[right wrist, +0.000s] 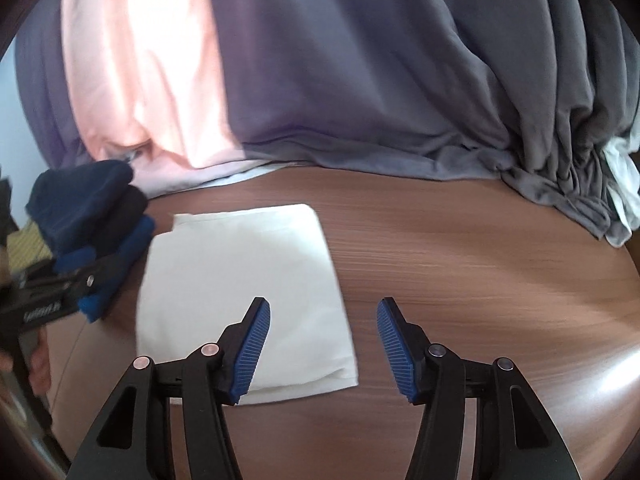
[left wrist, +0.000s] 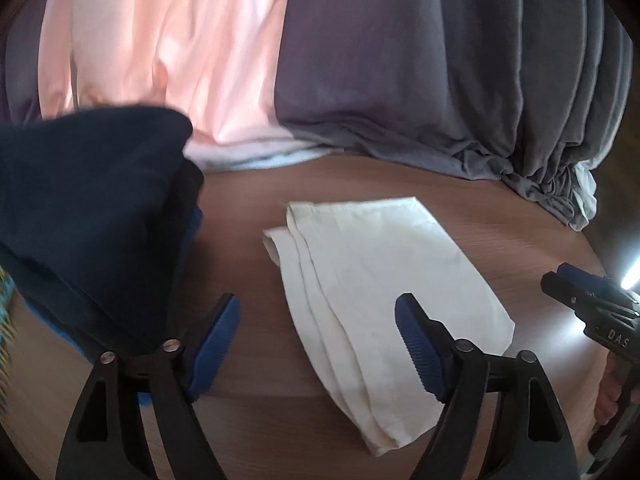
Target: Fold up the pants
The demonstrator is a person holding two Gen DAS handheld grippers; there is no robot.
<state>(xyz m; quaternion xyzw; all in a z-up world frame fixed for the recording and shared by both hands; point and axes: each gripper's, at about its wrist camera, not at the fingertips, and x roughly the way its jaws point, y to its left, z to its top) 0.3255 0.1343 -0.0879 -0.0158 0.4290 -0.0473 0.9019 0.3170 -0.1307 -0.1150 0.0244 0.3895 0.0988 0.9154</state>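
A stack of dark folded garments (right wrist: 86,204) sits at the left edge of the wooden worktop (right wrist: 460,264), navy on top with a brighter blue layer below. In the left wrist view the same stack (left wrist: 92,216) fills the left side and rises behind the left finger of the left gripper (left wrist: 318,338). That gripper's jaws stand wide apart with nothing pressed between the blue pads (left wrist: 218,344); the right pad hangs over the pale cloth, though whether it touches cannot be told. From the right wrist view the left gripper (right wrist: 86,292) shows only side-on against the dark stack, with part of a hand (right wrist: 38,360) below it.

Just beside the stack, toward the middle of the worktop, lie the folded cream-white pants (right wrist: 244,292), a flat, roughly rectangular bundle. In the left wrist view the pants (left wrist: 384,276) show layered edges along their left side.

The right gripper (right wrist: 323,346) is released, its jaws parted and empty; its left pad sits over the near right part of the pants, its right pad over bare wood. In the left wrist view it (left wrist: 576,292) enters from the right edge.

Along the far edge of the worktop lie a pink cloth (right wrist: 152,92) on the left and a bunched grey cloth (right wrist: 400,80) stretching to the far right corner.
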